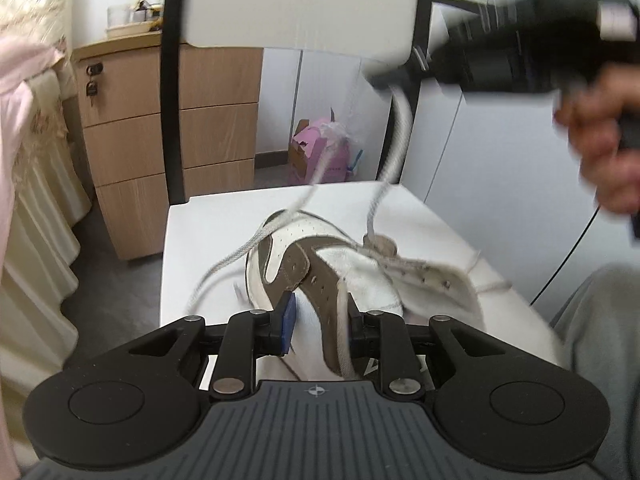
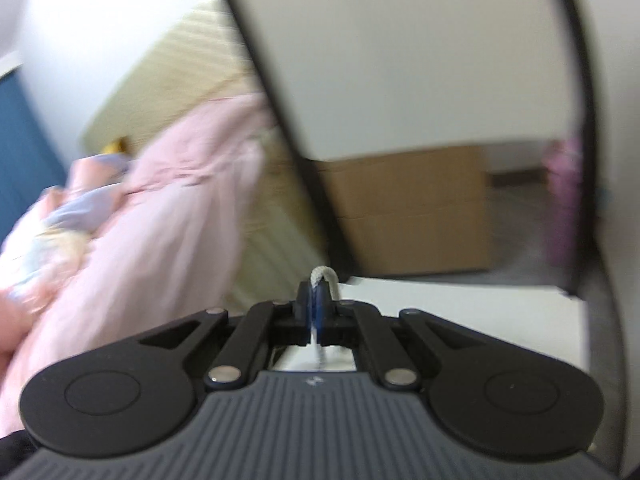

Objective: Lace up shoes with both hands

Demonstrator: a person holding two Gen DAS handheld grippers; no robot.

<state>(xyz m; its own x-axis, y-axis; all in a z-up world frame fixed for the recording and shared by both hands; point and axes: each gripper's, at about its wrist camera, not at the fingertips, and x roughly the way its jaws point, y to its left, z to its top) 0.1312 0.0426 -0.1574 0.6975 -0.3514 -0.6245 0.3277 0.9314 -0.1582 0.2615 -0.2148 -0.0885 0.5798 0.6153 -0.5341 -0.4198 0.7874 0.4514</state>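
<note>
light: bright, even | blur: heavy, right wrist | edges: fisheye-bent

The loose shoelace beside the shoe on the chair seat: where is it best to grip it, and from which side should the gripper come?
Probably grip the loose shoelace at its straight stretch lying flat on the chair seat, left of the shoe. Come from above, jaws across the cord: there it lies apart from the shoe, with bare seat on both sides.

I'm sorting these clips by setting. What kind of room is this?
Probably a bedroom at home: a bed with pink bedding, a wooden drawer cabinet, and the shoe on a white chair.
</note>
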